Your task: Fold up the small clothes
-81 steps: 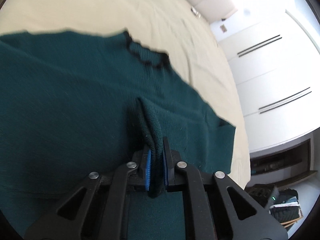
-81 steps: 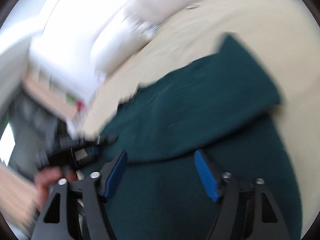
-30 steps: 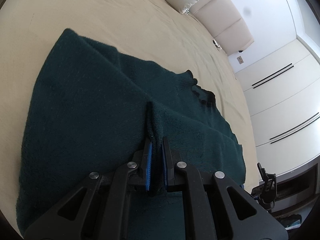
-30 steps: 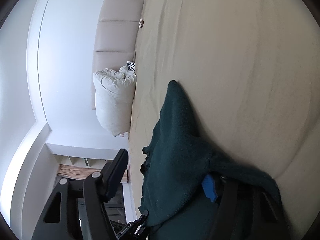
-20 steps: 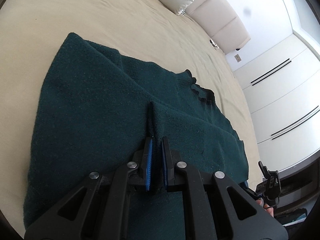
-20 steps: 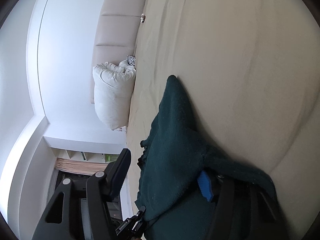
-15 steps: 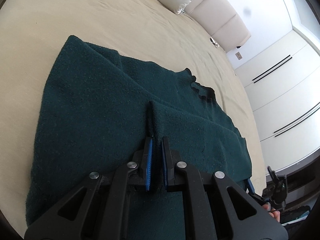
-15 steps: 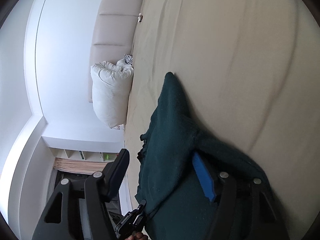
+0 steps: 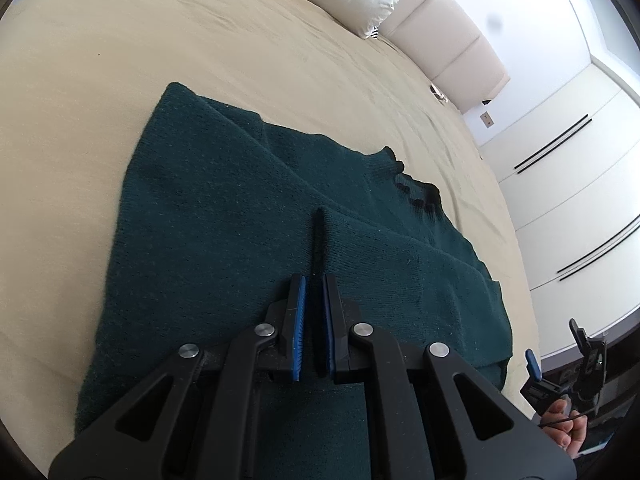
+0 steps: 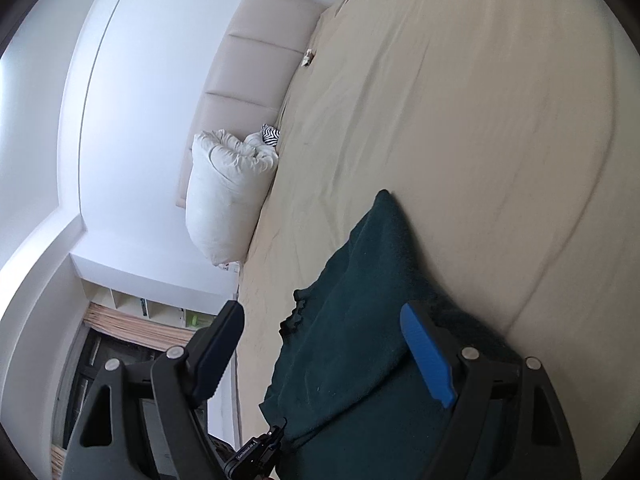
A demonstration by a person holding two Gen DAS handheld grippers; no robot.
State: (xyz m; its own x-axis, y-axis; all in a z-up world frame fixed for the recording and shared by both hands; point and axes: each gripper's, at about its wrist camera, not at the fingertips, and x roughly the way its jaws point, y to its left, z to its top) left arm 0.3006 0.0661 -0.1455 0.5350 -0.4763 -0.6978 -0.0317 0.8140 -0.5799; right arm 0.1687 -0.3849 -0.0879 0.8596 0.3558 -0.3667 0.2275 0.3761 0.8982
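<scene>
Your left gripper (image 9: 314, 312) is clenched on a pinched ridge of the dark green sweater (image 9: 224, 216); the ridge runs straight out ahead of the jaws and the blue pads (image 9: 298, 332) press it from both sides. The sweater lies spread on the beige bed (image 9: 200, 40), most of it ahead of and to the left of those jaws, with a folded layer reaching off to their right toward the neckline (image 9: 416, 196). Your right gripper (image 10: 320, 344) has just been opening: its jaws stand wide and released, the cloth lies under and beyond the gap between them, and nothing is pressed, though the right-hand blue pad (image 10: 426, 356) sits close over the fabric edge. In the left wrist view that gripper shows small at the lower right, in your hand (image 9: 568, 424), clear of the sweater's near corner. Judgement: one fold has been laid down and the right side let go, while the left side is yet to be released, so the step is the end of a fold. The next move likely calls for opening the left jaws without dragging the ridge, so the layer settles flat, then re-gripping both near corners for the following fold. Watch that the knit does not cling to the pads. A white pillow (image 10: 228, 196) lies well ahead, out of the way.
</scene>
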